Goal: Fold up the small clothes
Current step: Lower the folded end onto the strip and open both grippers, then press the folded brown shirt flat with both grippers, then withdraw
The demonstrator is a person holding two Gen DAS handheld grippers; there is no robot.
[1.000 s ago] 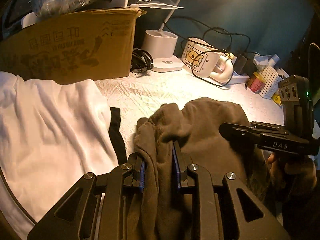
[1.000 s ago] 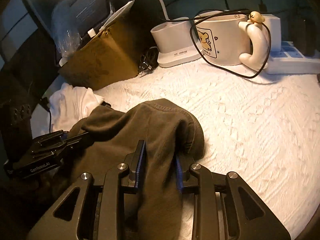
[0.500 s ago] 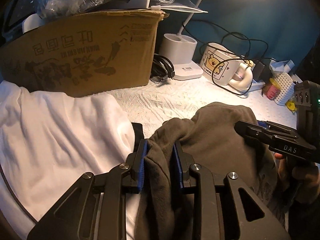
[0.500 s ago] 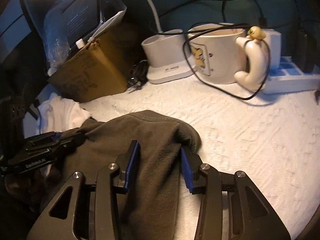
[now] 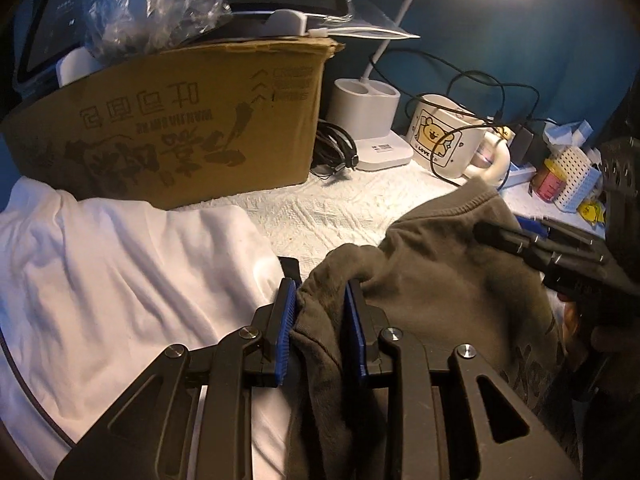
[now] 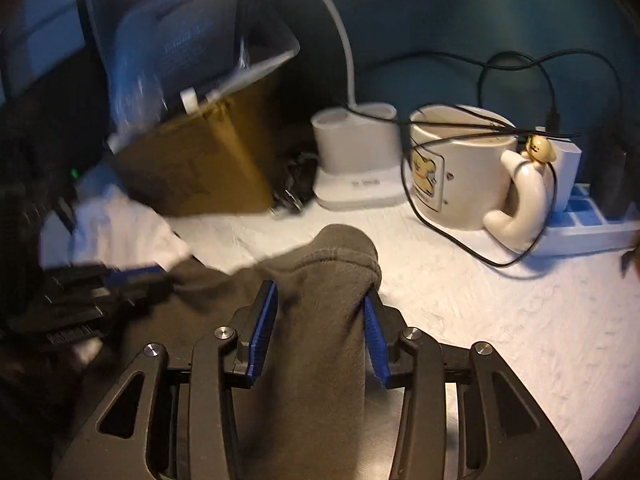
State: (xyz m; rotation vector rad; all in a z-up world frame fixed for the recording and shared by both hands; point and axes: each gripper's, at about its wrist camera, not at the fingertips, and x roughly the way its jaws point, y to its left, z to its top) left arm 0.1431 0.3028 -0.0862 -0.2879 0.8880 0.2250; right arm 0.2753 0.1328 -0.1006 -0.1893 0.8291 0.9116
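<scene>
A dark grey-brown garment (image 5: 452, 280) lies bunched on the white textured cloth (image 5: 320, 216). My left gripper (image 5: 320, 292) has its blue-padded jaws around the garment's left edge, gripping a fold. My right gripper (image 6: 320, 296) has its jaws spread wider with the garment's ribbed hem (image 6: 344, 256) lying between them; the cloth fills the gap. The right gripper also shows in the left wrist view (image 5: 496, 236), resting on the garment's right side. The left gripper shows blurred in the right wrist view (image 6: 160, 276). A white garment (image 5: 120, 280) lies to the left.
A cardboard box (image 5: 180, 128) stands at the back left. A white lamp base (image 5: 368, 120), a bear mug (image 5: 448, 140) with black cables (image 6: 480, 208), a power strip (image 6: 592, 224) and small jars (image 5: 552, 176) crowd the back right.
Both grippers have moved forward and up with the garment, stretching it between them. The right gripper's jaws have spread wider. The right wrist view is now motion-blurred.
</scene>
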